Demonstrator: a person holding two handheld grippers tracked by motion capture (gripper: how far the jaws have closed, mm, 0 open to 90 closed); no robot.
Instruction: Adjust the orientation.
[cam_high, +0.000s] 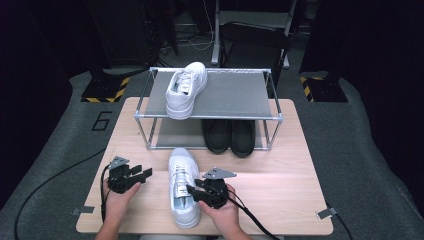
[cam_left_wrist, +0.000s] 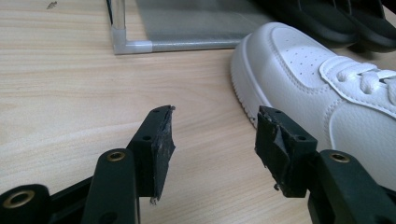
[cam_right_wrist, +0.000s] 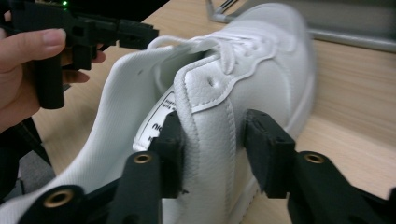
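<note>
A white sneaker (cam_high: 179, 167) lies on the wooden table (cam_high: 285, 195), toe toward the rack. My right gripper (cam_high: 193, 193) (cam_right_wrist: 212, 140) is at its right side near the heel. One jaw is inside the shoe opening and the other is outside, and the pads press on the side wall of the sneaker (cam_right_wrist: 261, 70). My left gripper (cam_high: 145, 174) (cam_left_wrist: 215, 135) rests low over the table to the left of the sneaker (cam_left_wrist: 327, 93), open, with bare wood between its jaws. It also appears in the right gripper view as the left gripper (cam_right_wrist: 93, 32), held by a hand beyond the shoe.
A two-shelf metal shoe rack (cam_high: 235, 95) stands at the back of the table. A second white sneaker (cam_high: 186, 90) sits on its top shelf at the left. A pair of black shoes (cam_high: 229, 135) sits on the lower shelf. Dark floor surrounds the table.
</note>
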